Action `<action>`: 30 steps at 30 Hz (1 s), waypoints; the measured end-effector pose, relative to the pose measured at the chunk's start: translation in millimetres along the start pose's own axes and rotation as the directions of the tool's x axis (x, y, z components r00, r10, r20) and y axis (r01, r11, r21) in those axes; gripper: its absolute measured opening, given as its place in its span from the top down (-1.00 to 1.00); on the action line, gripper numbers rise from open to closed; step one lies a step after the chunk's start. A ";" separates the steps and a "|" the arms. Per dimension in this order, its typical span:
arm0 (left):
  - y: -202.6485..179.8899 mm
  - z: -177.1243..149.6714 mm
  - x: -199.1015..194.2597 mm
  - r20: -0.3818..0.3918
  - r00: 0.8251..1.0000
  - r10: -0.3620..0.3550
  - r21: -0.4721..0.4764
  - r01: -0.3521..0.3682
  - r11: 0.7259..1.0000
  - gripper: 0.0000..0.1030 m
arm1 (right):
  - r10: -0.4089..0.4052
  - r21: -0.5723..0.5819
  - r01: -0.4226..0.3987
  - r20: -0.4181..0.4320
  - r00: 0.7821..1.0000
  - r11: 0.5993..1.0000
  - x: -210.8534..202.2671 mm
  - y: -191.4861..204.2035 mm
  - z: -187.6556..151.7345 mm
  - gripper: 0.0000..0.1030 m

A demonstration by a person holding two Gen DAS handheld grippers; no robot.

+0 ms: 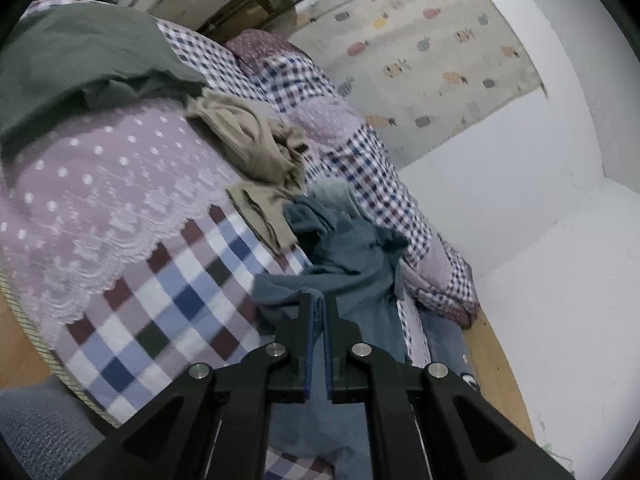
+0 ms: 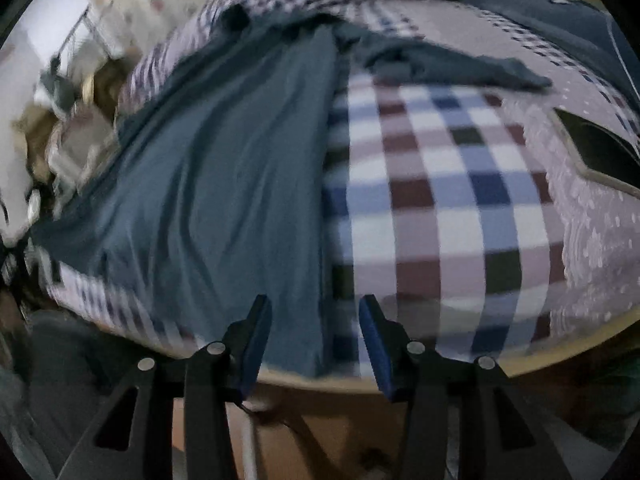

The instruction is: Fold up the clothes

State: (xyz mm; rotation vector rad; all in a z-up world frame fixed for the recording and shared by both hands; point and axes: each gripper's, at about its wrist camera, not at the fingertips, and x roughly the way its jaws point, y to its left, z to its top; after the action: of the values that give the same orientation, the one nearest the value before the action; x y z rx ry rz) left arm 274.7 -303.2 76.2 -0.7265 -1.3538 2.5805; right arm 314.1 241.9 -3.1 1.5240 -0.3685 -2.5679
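A blue-grey garment lies bunched on the checked bedspread. My left gripper is shut on a fold of this garment at its near edge. In the right wrist view the same garment lies spread flat over the left half of the bed. My right gripper is open and empty, just above the garment's near right edge by the bed's front. A crumpled tan garment and a dark green garment lie farther up the bed.
The bed has a lilac dotted lace panel and a checked quilt bunched against the white wall. A dark object lies on the bed's right side. Wooden floor shows below the bed edge.
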 end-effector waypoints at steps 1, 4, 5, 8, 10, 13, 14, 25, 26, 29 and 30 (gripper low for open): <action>-1.8 -1.0 2.1 -0.005 1.000 -0.003 0.003 0.003 1.000 0.95 | -0.001 -0.009 0.001 -0.014 1.000 1.000 1.7 0.2 -3.0 0.06; -5.0 -3.3 6.9 -0.015 1.000 -0.004 0.006 0.004 1.000 0.95 | -0.008 -0.016 0.007 -0.041 0.999 1.000 6.3 -2.3 -7.9 0.07; -5.6 -3.9 7.6 -0.017 1.000 -0.004 0.007 0.004 1.000 0.95 | -0.006 -0.018 0.005 -0.050 0.999 1.000 8.2 -2.6 -9.5 0.07; -6.8 -4.9 8.4 -0.019 1.000 -0.002 0.012 0.002 1.000 0.95 | -0.007 -0.034 0.004 -0.076 0.997 0.999 14.7 0.1 -13.4 0.08; -6.6 -5.2 8.0 -0.019 1.000 0.002 0.014 -0.001 1.000 0.95 | -0.011 -0.053 0.006 -0.101 0.995 0.999 21.9 3.2 -15.7 0.13; -5.8 -4.8 6.3 -0.015 1.000 0.006 0.013 -0.006 1.000 0.95 | -0.040 -0.086 0.031 -0.113 0.993 0.996 28.5 9.8 -16.9 0.47; -5.0 -4.4 5.0 -0.011 1.000 0.007 0.010 -0.007 1.000 0.95 | -0.043 -0.090 0.034 -0.102 0.994 0.995 26.5 10.6 -16.3 0.66; -14.5 -9.7 -41.7 0.000 0.999 -0.049 0.008 0.049 0.999 0.95 | -0.066 -0.029 0.068 0.069 0.995 0.997 -65.5 -12.0 -4.4 0.94; -15.6 -10.3 -46.4 0.001 0.999 -0.055 0.009 0.055 0.998 0.95 | -0.069 -0.023 0.071 0.083 0.994 0.997 -77.2 -14.2 -2.1 0.94; -19.0 -12.1 -60.3 0.002 0.997 -0.073 0.010 0.073 0.997 0.95 | -0.088 -0.010 0.089 0.126 0.988 0.996 -109.7 -14.2 14.8 0.94; -20.2 -12.7 -64.9 0.003 0.997 -0.079 0.011 0.079 0.997 0.96 | -0.094 -0.008 0.096 0.137 0.986 0.995 -119.6 -14.5 18.1 0.94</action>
State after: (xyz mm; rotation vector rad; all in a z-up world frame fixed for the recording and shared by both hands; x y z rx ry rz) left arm 335.5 -303.8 109.2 -0.6542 -1.3405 2.5271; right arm 355.8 286.7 102.2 1.3971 -0.2974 -2.7512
